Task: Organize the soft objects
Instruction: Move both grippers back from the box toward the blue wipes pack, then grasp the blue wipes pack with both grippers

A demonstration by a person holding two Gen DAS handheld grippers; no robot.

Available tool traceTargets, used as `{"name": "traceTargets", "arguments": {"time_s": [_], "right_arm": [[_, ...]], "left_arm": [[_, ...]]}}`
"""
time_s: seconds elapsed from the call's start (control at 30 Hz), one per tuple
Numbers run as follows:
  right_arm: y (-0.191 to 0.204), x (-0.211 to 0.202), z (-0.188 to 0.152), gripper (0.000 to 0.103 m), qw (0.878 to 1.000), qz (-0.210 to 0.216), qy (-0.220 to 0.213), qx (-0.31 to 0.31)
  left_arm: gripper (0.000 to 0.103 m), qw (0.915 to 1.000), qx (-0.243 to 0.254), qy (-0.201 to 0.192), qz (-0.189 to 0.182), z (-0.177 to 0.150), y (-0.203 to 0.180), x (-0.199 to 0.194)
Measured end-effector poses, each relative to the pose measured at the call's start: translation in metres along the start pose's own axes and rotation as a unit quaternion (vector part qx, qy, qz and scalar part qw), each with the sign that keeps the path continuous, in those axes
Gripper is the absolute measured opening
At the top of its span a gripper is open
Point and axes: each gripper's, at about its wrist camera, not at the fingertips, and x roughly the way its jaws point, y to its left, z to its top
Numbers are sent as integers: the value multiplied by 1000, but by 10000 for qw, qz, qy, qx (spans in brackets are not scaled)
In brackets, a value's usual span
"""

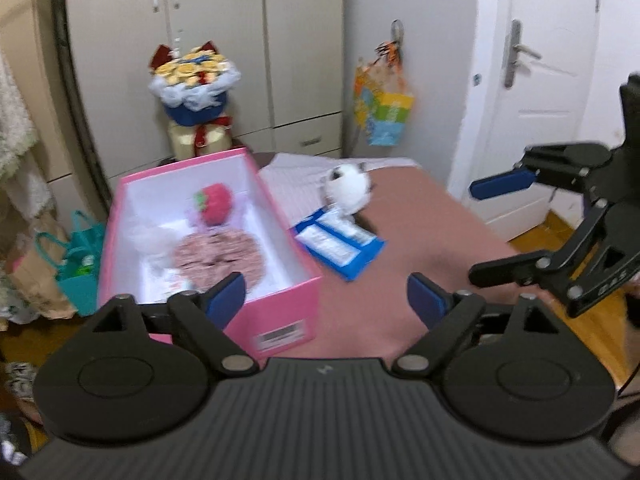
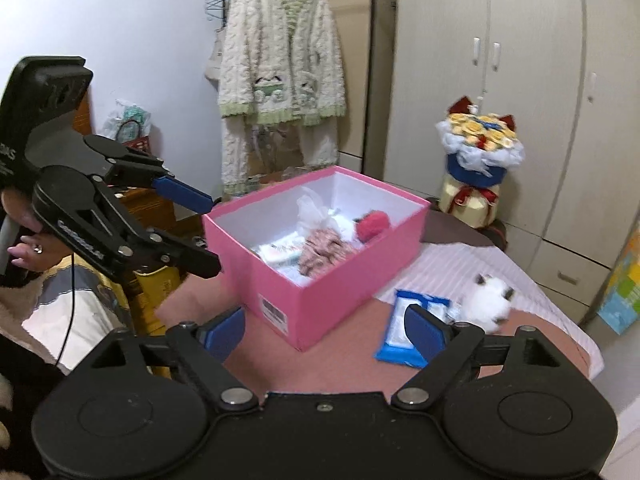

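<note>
A pink box (image 1: 280,304) (image 2: 320,300) stands open on the brown-pink table. Inside lie a red strawberry plush (image 1: 214,202) (image 2: 374,224), a pink speckled soft item (image 1: 220,258) (image 2: 324,250) and white packets. A white plush toy (image 1: 348,188) (image 2: 488,300) and a blue wipes pack (image 1: 340,244) (image 2: 412,328) lie on the table right of the box. My left gripper (image 1: 324,300) (image 2: 196,232) is open and empty, near the box's front corner. My right gripper (image 2: 324,328) (image 1: 492,232) is open and empty, above the table in front of the box.
A flower bouquet (image 1: 194,92) (image 2: 478,160) stands behind the table by the wardrobe. A fluffy robe (image 2: 280,76) hangs on the far wall. A colourful bag (image 1: 380,108) hangs by the door. Bags (image 1: 76,264) sit on the floor left of the box.
</note>
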Motion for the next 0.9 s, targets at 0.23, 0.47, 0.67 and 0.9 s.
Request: {"name": "traceTargets", "arguments": {"time_s": [0.23, 0.47, 0.67, 0.9], "right_arm": [[-43, -9, -36, 92, 9989, -209, -248, 336], [-72, 16, -63, 92, 9988, -235, -371, 202], [-78, 63, -83, 92, 9992, -167, -286, 205], [-92, 106, -83, 93, 9998, 30, -169, 50]], "left_arm": [[102, 9982, -226, -380, -402, -1, -38, 40], [102, 9974, -423, -541, -232, 2, -56, 86], [98, 9965, -630, -458, 314, 5, -67, 135], [88, 9928, -490, -344, 1036, 0, -73, 176]]}}
